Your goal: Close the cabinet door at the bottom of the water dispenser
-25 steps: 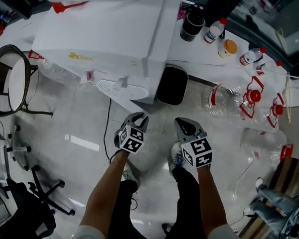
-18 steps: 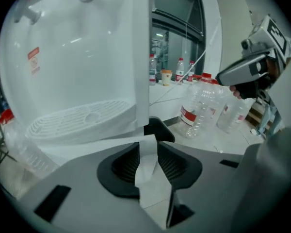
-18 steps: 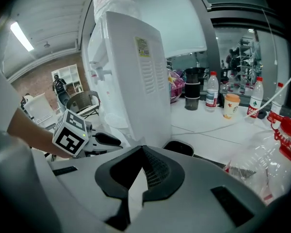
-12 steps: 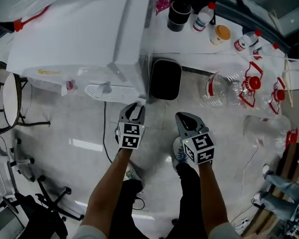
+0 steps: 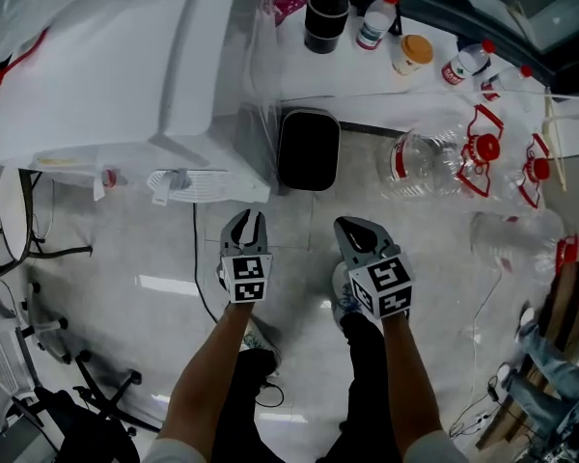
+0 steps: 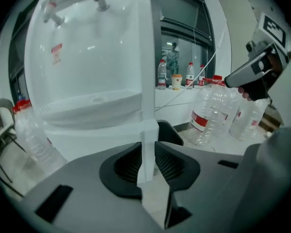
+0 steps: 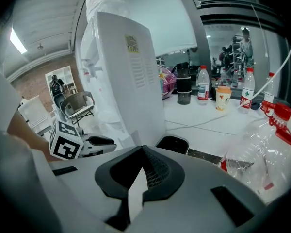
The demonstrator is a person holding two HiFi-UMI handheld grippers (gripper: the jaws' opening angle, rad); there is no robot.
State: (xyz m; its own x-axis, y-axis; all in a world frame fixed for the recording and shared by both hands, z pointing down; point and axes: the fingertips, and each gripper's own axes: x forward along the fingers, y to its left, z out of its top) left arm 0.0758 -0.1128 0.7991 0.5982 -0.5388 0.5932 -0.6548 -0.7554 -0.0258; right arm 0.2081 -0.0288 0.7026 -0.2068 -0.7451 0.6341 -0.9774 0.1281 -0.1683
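**A:** How do the grippers stand?

**B:** The left gripper (image 5: 245, 222) has its jaws apart. They have just been closing, and nothing is between them. The right gripper (image 5: 355, 228) has its jaws together, empty. Both hang near the water dispenser (image 5: 106, 75).

**A:** And the cabinet door (image 6: 87, 140)?

**B:** It is low on the dispenser's front, under the drip tray (image 5: 188, 183). I'd guess it is a light, stiff, smooth panel on hinges. Push its free edge rather than pinch it, since the tips could slide.

**A:** Which view shows it?

**B:** The head view hides it beneath the tray. The left gripper view shows it as the white lower front, but I cannot tell whether it stands ajar. The right gripper view gives only the dispenser's side, the bin (image 7: 170, 143) and the bottles (image 7: 262, 154).
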